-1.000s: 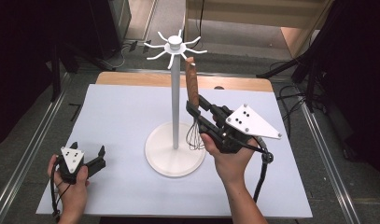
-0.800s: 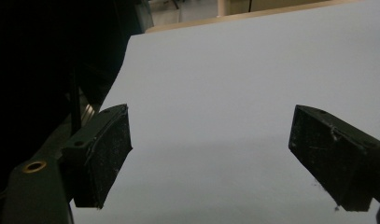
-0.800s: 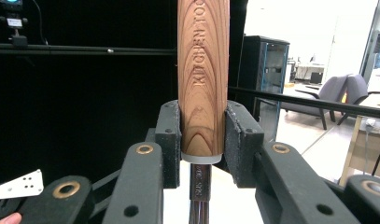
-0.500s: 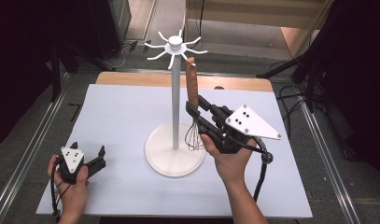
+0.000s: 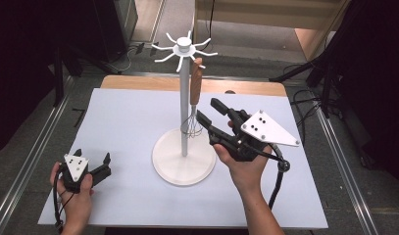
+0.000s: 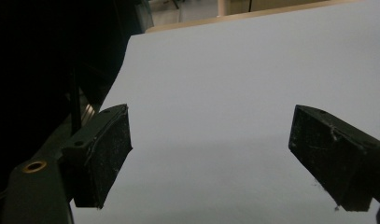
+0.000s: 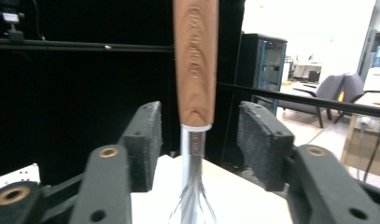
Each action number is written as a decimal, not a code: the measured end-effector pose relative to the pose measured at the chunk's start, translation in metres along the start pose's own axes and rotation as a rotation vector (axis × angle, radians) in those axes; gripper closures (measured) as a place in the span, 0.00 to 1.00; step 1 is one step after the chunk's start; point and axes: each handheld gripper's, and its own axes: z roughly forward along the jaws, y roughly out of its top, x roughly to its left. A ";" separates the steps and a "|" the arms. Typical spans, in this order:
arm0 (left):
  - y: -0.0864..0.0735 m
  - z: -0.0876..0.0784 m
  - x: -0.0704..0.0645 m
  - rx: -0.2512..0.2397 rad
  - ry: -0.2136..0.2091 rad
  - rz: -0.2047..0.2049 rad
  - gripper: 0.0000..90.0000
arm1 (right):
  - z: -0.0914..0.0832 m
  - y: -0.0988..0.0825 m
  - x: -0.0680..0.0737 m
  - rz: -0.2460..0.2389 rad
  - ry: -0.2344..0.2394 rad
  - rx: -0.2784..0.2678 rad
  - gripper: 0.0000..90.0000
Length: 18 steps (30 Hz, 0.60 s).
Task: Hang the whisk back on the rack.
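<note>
While your left gripper (image 5: 91,166) is idling wide open, low over the white tabletop (image 5: 123,127), your right gripper's (image 7: 197,140) own camera is showing parted jaws flanking, not touching, the wooden-handled whisk (image 5: 193,100) hanging on the stand (image 5: 184,105).

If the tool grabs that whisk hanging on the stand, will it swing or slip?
The whisk hangs from a hook on the stand, so a nudge would probably set it swinging. Its wooden handle looks smooth and stiff, so the padded jaws should hold it fairly well. The thin wires likely bend if squeezed.
</note>
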 end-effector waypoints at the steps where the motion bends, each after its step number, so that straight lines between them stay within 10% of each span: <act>1: 0.000 0.000 0.000 0.001 0.000 0.001 0.15 | -0.001 0.000 -0.001 -0.002 -0.005 0.004 0.51; 18: 0.000 0.000 0.000 0.001 0.002 0.001 0.15 | -0.016 -0.015 -0.028 0.020 -0.161 0.098 0.17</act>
